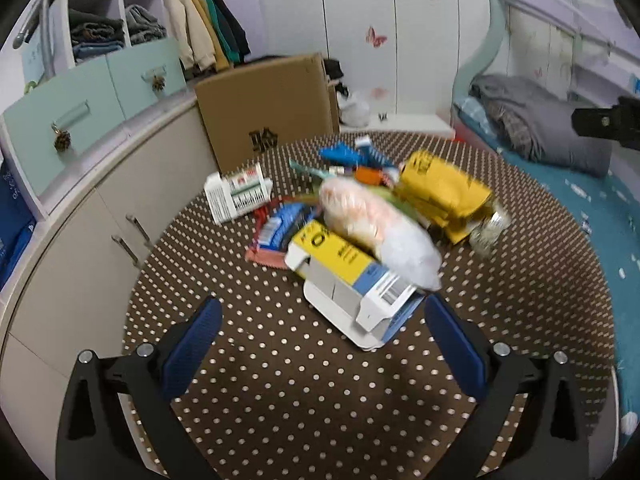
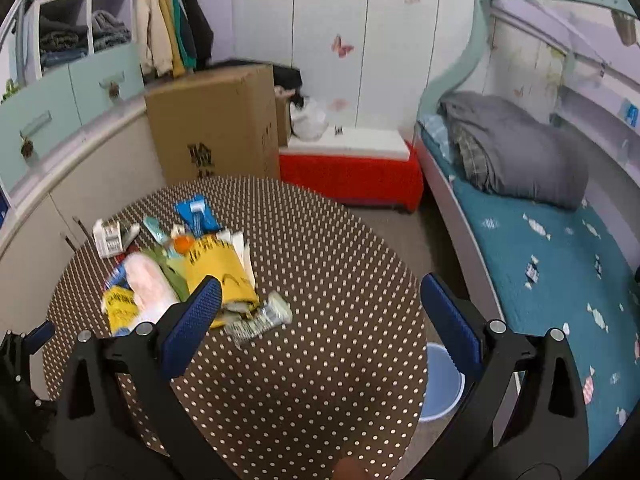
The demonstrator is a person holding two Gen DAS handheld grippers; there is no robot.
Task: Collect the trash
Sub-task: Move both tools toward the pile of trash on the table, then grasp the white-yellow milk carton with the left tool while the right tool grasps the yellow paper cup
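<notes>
Polka-dot table (image 1: 280, 380) bears blurred, heaped trash (image 1: 360, 224).

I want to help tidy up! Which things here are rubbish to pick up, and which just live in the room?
Rubbish on the table:
yellow-and-white carton
pink-white bag
yellow packet
crumpled wrapper
white box
blue bin, likely for the rubbish

Just there:
cardboard box
grey blanket
hanging clothes

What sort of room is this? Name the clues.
Most likely a bedroom, perhaps a child's. A bed with a folded grey quilt runs along one side, jackets hang by open shelves of folded clothes, and butterfly stickers dot the wardrobe doors. Trash sits on a polka-dot table.
</notes>
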